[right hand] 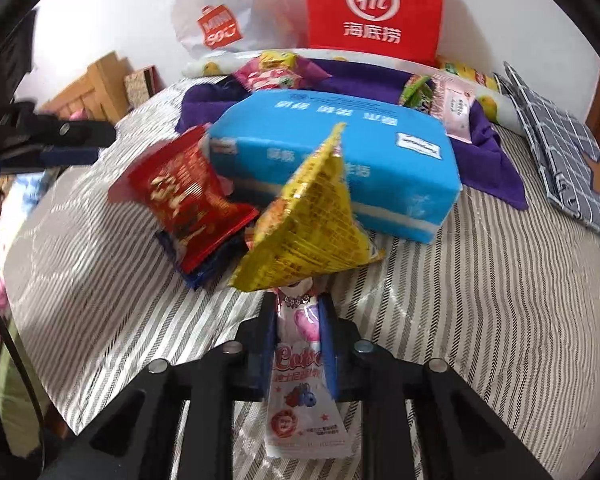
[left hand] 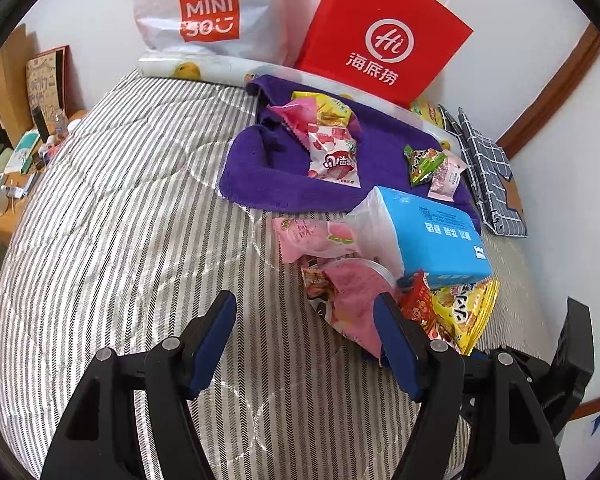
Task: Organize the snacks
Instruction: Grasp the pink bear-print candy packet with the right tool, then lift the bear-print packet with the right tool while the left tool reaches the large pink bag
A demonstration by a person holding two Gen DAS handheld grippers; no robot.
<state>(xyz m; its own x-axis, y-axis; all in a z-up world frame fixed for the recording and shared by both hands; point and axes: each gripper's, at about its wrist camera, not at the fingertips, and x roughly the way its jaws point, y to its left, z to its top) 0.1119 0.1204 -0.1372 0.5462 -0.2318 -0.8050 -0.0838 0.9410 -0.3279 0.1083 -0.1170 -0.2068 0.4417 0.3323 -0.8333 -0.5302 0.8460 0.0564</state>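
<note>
A slim white and pink snack packet [right hand: 300, 364] is gripped by the right gripper [right hand: 298, 344]; its jaws are pressed on the packet's flat sides, and the long axis of the packet runs along the fingers, toward the camera. Just ahead of the fingertips a yellow snack bag [right hand: 304, 224] stands tilted on the striped bed cover [right hand: 480, 280], with a red snack packet [right hand: 188, 196] beside it on the left and a blue tissue pack [right hand: 340, 148] behind both.

The left gripper [left hand: 304, 344] is held half open and nothing is between its pads; one blue pad only overlaps the edge of a pink wrapper [left hand: 356, 292]. The purple towel [left hand: 260, 176] with more snacks on it lies toward the far edge of the bed, beyond the tissue pack, below the red paper bag [left hand: 380, 32].

The held packet is judged to be carried forward to one of these groups, so the right hand is the nearer one; the yellow bag stands directly in the path.
</note>
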